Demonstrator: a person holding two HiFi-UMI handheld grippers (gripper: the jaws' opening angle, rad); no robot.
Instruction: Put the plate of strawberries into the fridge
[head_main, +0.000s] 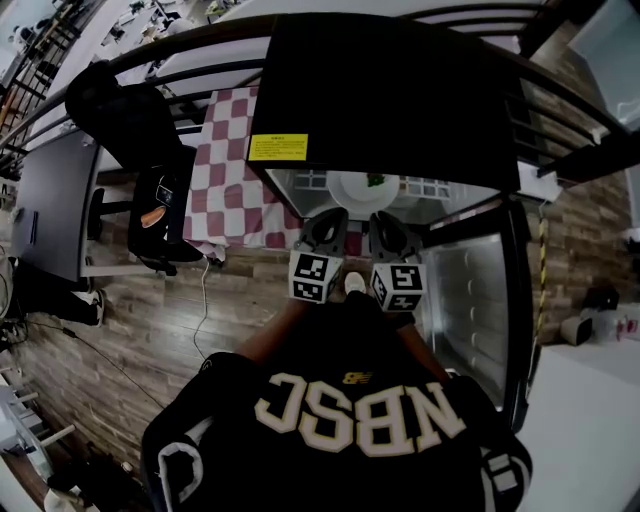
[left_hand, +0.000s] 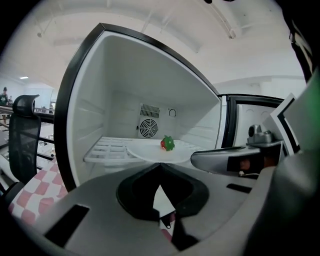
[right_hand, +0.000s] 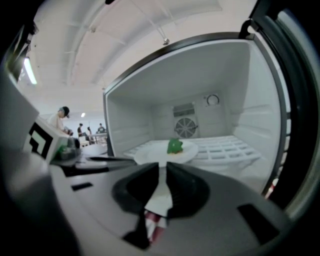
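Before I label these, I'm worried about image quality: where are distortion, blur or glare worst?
Head view: heavy fisheye bending the fridge, its top nearly black, its interior bright. Left gripper view: dark round vignette, strawberry fairly crisp, near jaws soft. Right gripper view: softer overall, strawberry a green smudge, ceiling lamp flaring.

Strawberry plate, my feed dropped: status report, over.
Left gripper shut, empty; right gripper barely open, empty. Round white plate with red strawberry sits on white fridge shelf. Fridge door open, nothing blocking.

White plate (left_hand: 150, 151) — one strawberry (left_hand: 167, 143) aboard — lies on fridge shelf (left_hand: 107, 149).
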